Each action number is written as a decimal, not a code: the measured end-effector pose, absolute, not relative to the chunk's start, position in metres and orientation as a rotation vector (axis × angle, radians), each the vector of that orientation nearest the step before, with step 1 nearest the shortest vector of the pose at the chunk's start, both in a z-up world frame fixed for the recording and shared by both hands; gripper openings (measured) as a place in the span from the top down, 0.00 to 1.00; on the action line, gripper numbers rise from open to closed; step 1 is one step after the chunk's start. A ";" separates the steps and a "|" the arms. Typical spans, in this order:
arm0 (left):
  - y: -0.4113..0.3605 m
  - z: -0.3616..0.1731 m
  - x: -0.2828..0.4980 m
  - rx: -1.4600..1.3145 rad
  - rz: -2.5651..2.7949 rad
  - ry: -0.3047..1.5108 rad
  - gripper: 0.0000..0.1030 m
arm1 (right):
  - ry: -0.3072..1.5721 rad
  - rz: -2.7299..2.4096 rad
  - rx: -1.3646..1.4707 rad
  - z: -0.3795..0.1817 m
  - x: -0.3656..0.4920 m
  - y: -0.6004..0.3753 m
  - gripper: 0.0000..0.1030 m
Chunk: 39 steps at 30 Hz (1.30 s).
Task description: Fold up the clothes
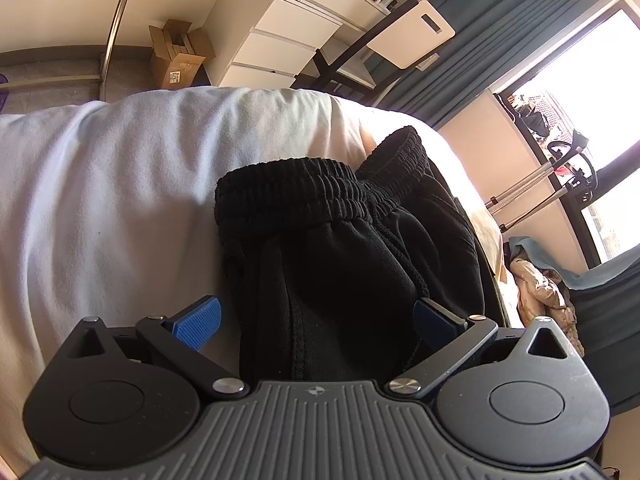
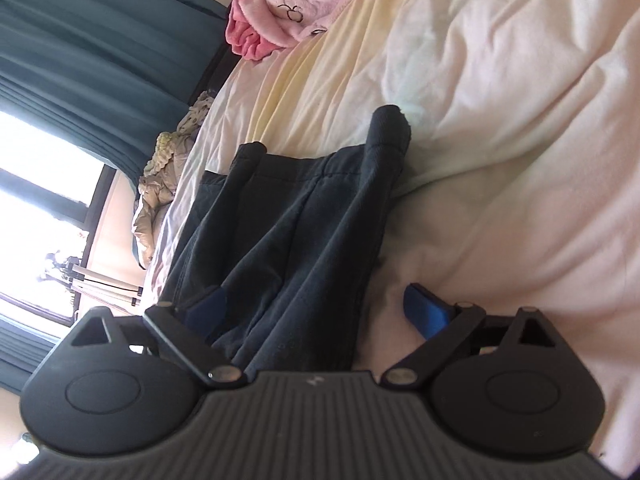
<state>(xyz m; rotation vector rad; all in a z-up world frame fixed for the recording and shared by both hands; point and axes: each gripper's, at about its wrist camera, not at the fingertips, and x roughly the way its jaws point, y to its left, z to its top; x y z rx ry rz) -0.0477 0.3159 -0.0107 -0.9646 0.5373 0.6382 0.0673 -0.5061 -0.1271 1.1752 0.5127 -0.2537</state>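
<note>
A pair of black trousers [image 1: 344,248] lies on the white bed sheet [image 1: 120,184], its ribbed elastic waistband [image 1: 296,188] at the far end in the left wrist view. My left gripper [image 1: 316,320] is open, with the fabric between its blue pads [image 1: 200,322]; the left pad is clear of the cloth. In the right wrist view the same dark garment [image 2: 288,216] runs away from me, its leg ends pointing toward the pillows. My right gripper [image 2: 316,310] is wide open and straddles the cloth. One of its blue pads [image 2: 426,312] is over the bare sheet [image 2: 500,200].
A pink fleece garment [image 2: 280,0] lies at the head of the bed. White drawers [image 1: 288,36] and a cardboard box [image 1: 176,56] stand beyond the bed. A beige jacket [image 1: 540,288], blue curtains [image 2: 80,48] and a bright window [image 1: 592,80] line the bed's side.
</note>
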 end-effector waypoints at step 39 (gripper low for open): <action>0.348 -0.077 -0.025 -1.338 0.404 0.564 0.05 | 0.483 -0.177 1.309 -0.137 0.074 -0.537 0.18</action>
